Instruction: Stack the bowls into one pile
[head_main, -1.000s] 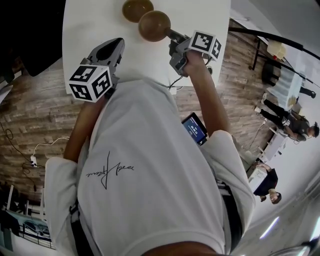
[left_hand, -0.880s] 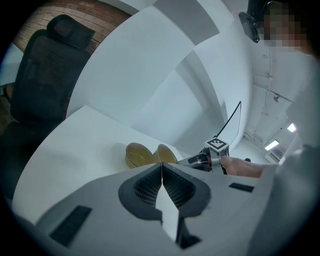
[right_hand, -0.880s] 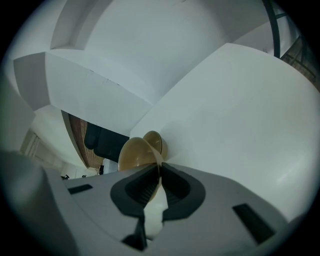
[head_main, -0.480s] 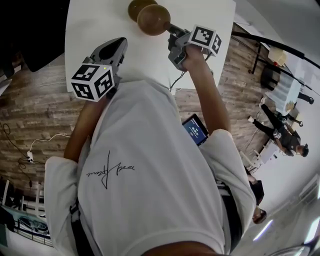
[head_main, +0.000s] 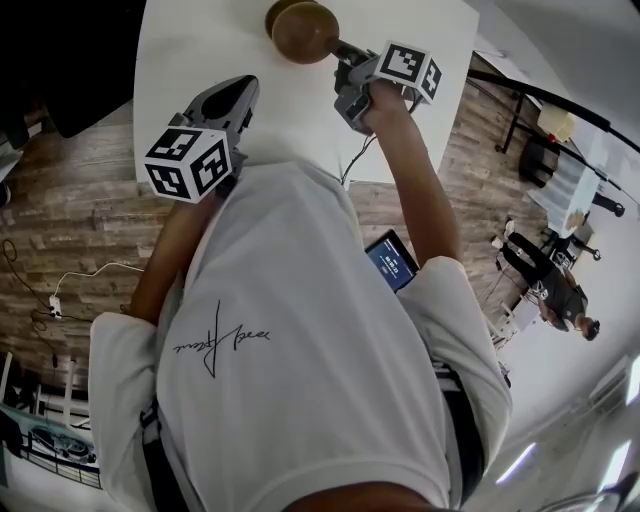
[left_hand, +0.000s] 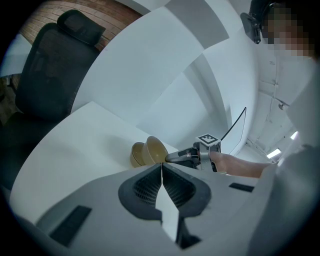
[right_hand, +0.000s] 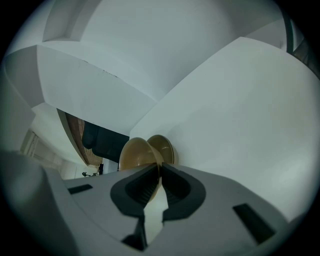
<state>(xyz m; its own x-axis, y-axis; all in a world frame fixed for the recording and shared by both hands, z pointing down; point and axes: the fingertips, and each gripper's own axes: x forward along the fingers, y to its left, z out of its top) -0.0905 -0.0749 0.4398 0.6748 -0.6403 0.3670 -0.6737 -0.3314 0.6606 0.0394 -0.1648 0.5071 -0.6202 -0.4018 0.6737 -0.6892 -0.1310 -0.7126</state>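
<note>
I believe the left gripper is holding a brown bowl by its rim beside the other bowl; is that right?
Not quite: the right gripper holds the brown bowl by its rim beside the other bowl, as the right gripper view shows.

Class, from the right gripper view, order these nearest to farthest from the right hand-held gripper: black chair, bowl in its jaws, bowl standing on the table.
1. The held bowl: rim pinched by the right hand-held gripper, left of centre.
2. The second bowl: on the table directly behind, slightly right.
3. The black chair: beyond the table's far edge, left.
</note>
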